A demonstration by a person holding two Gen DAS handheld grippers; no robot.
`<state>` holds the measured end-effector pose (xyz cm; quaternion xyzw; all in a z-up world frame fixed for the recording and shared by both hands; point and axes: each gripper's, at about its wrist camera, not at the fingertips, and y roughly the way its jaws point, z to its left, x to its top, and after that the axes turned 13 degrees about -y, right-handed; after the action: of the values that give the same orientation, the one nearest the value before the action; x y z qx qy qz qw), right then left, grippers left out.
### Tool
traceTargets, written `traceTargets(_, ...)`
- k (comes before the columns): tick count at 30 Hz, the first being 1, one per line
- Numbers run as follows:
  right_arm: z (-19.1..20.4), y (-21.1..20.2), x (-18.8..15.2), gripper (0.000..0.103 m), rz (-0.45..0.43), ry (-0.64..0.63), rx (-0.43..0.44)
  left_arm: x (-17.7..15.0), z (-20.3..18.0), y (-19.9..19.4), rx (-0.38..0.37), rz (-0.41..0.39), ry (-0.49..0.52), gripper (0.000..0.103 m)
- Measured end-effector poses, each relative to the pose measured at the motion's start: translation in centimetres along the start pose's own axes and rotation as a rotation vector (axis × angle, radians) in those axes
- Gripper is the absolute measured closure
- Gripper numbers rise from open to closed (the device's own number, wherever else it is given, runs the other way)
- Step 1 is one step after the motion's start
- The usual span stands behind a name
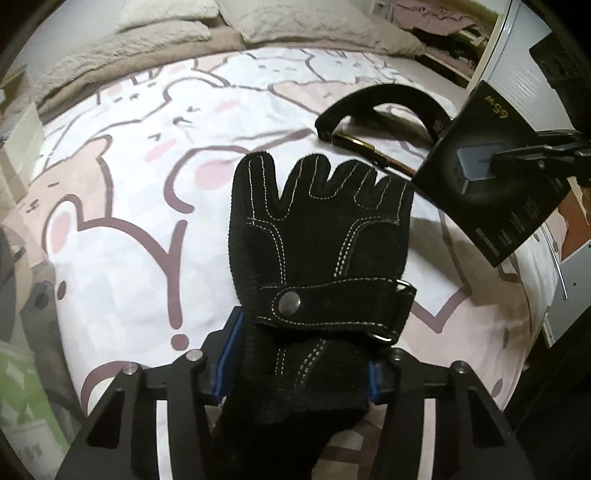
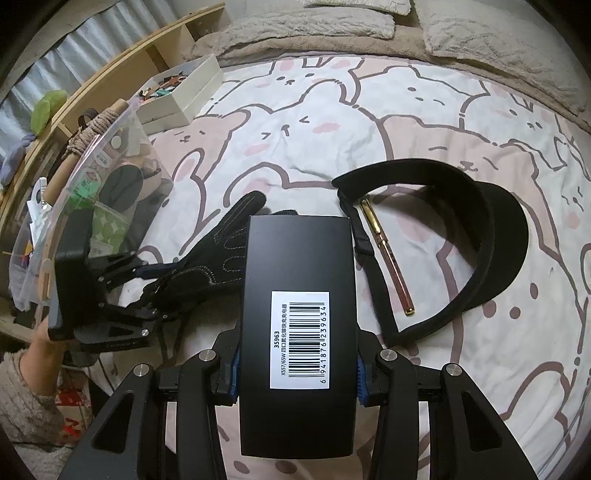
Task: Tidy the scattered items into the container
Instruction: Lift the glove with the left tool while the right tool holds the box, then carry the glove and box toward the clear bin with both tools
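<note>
My left gripper is shut on the cuff of a black stitched glove and holds it over the bunny-print bedsheet. The glove and left gripper also show in the right wrist view, left of centre, the glove pointing up-right. My right gripper is shut on a black charger box with a barcode label; the box shows at right in the left wrist view. A clear plastic container with several items inside stands at the bed's left edge.
A black visor cap and a gold-and-brown pen lie on the bedsheet to the right of the box. A white open box of small items sits far left. Beige pillows line the far edge.
</note>
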<state>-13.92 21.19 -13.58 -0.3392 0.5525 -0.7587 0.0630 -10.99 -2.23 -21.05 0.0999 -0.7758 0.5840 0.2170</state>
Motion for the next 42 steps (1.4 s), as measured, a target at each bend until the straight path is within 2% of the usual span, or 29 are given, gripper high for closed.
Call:
traceTargets(8, 0.2, -1.5, 0.3, 0.058, -0.042, 0.001, -0.026, -1.4, 0.2, -3.4, -0.016, -0.137, -0.106, 0.053)
traceTargets(14, 0.0, -3.8, 0.4, 0.058, -0.098, 0.023, -0.057, -0.4, -0.5, -6.1, -0.054, -0.219, -0.136, 0.053)
traceTargets(26, 1.9, -7.6, 1.6, 0.058, -0.210, 0.031, -0.065, -0.6, -1.7, -14.5, -0.133, -0.393, -0.198, 0.053)
traceTargets(35, 5.5, -11.0, 5.3, 0.058, -0.363, -0.016, -0.024, -0.1, 0.1, -20.7, -0.114, -0.534, -0.286, 0.053)
traceTargets(42, 9.2, -12.1, 7.8, 0.058, -0.456, -0.061, 0.049, -0.5, 2.7, -25.4, -0.047, -0.629, -0.346, 0.053)
